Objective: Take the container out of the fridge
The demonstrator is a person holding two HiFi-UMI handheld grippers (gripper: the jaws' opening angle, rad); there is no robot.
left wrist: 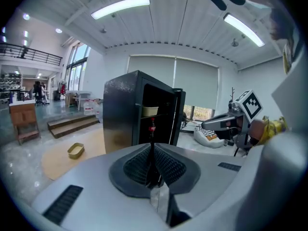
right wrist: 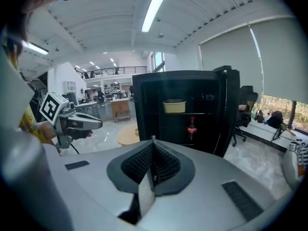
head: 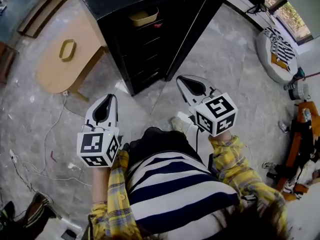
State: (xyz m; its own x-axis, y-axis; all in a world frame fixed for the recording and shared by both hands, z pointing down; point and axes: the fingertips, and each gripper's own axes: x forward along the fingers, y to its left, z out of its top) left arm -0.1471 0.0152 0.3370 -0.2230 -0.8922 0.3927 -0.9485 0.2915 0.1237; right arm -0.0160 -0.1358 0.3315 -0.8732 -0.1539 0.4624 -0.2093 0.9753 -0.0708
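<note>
My left tool (head: pixel 109 100) and my right tool (head: pixel 183 80) are held side by side above the floor, in front of the fridge (head: pixel 131 48) and clear of it. Each tool's jaws are closed together with nothing between them. The fridge door (head: pixel 196 30) stands open. The container (head: pixel 143 17), a pale yellow tub, sits on an upper shelf inside the fridge. A red-labelled bottle (right wrist: pixel 191 128) stands upright on the shelf below. A yellow tray (head: pixel 67 49) lies on the low wooden bench (head: pixel 52 71) left of the fridge.
</note>
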